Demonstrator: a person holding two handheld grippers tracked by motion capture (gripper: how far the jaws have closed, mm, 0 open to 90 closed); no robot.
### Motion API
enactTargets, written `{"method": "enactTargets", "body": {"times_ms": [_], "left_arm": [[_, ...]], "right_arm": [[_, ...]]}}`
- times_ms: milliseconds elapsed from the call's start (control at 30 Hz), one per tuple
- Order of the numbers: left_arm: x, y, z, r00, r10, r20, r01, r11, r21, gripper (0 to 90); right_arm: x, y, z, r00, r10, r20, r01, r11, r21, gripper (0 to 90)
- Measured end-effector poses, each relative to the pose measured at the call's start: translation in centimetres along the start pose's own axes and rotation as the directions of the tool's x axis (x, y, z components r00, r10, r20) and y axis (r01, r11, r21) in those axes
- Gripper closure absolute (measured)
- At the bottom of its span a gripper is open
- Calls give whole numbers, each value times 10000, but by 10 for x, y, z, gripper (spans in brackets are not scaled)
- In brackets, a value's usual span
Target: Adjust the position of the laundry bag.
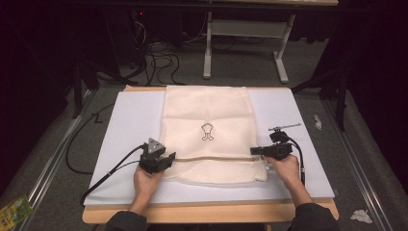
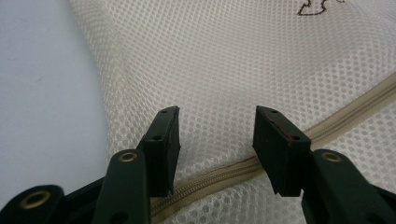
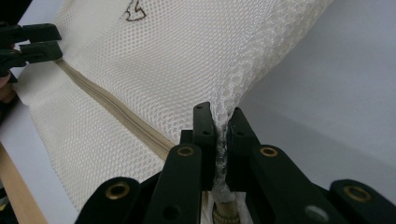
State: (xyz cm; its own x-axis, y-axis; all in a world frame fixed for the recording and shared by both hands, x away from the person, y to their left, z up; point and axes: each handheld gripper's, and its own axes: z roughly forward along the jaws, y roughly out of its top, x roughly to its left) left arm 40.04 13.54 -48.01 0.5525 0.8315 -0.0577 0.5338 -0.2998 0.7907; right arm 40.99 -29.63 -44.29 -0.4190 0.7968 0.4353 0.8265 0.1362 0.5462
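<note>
Right gripper [image 3: 220, 135] is clamped on the right edge of the mesh laundry bag [image 1: 207, 110], pinching a bunched fold of the netting just beside the zipper [image 3: 112, 109] end. We see the fabric pulled up into a ridge from that pinch in the right gripper view. Left gripper [image 2: 217, 140] has its jaws wide apart, straddling the zipper line at the bag's left edge; we can't tell for sure whether the pads touch the mesh or sit just above it. Bag lies flat on the white mat [image 1: 130, 120] covering the worktop [image 1: 202, 211], long axis pointing away from us, zipper running across its near part between the two grippers. Small brown embroidered logo [image 1: 207, 132] sits mid-bag, beyond the zipper. Both hands hold the grippers low at the near edge.
</note>
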Motion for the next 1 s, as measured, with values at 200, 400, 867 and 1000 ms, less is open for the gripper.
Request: {"method": "enactTargets", "body": {"times_ms": [200, 400, 867, 1000], "left_arm": [[1, 7, -11, 9995, -55, 324, 67, 9993, -363, 513], [-12, 14, -14, 9970, 373, 681, -342, 9983, -465, 513], [-53, 33, -4, 9766, 724, 2024, -638, 9968, -484, 529], [-62, 37, 1, 9700, 653, 2340, -557, 9973, -475, 535]], "right_arm": [[10, 9, -8, 9999, -139, -4, 139, 9996, -235, 868], [19, 16, -11, 9996, -267, -27, 266, 9990, -350, 871], [40, 32, -4, 9984, -562, -30, 560, 9968, -579, 874], [43, 34, -1, 9987, -509, 15, 509, 9968, -616, 874]]}}
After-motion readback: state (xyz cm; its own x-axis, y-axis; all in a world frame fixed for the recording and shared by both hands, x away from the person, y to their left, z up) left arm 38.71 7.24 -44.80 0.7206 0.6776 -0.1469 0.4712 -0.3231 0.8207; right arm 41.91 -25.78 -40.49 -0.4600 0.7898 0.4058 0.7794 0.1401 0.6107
